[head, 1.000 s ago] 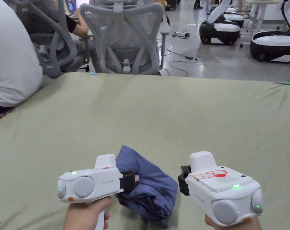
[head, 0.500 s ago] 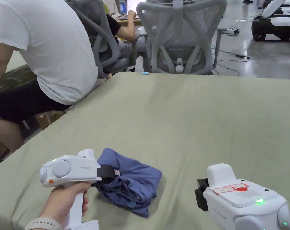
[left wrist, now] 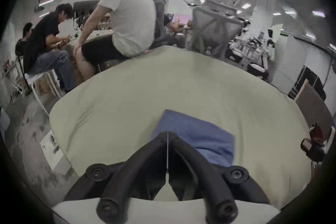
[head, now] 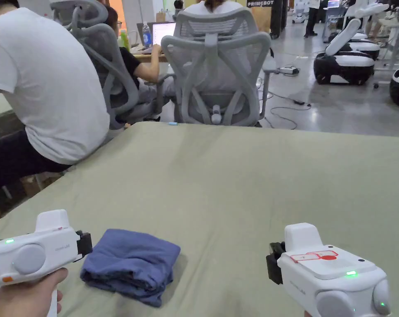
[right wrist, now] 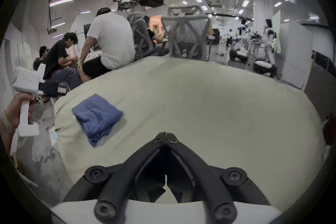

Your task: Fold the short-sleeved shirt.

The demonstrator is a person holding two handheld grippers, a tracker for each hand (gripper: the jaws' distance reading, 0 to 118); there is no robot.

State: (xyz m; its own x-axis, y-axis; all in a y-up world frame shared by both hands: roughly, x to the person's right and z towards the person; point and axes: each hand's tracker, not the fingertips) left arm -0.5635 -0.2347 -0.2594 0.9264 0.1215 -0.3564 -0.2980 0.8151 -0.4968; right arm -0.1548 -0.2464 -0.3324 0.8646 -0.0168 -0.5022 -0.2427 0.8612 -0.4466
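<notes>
left gripper [head: 85, 244]: body cut by the head view's left edge
shirt [left wrist: 200, 135]: near edge behind closed jaws

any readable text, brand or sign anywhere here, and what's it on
"PRIMEBOT": white letters on a dark sign at the back of the room, head view.
Grey print on the side of the left gripper: too small to read.
Grey print on the side of the right gripper: too faint to read.
The folded blue shirt shows no text.

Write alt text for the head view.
A folded blue shirt lies on a green-covered table, between two white hand-held grippers, left hand-held gripper beside it, right hand-held gripper apart. Grey office chairs stand behind.
</notes>
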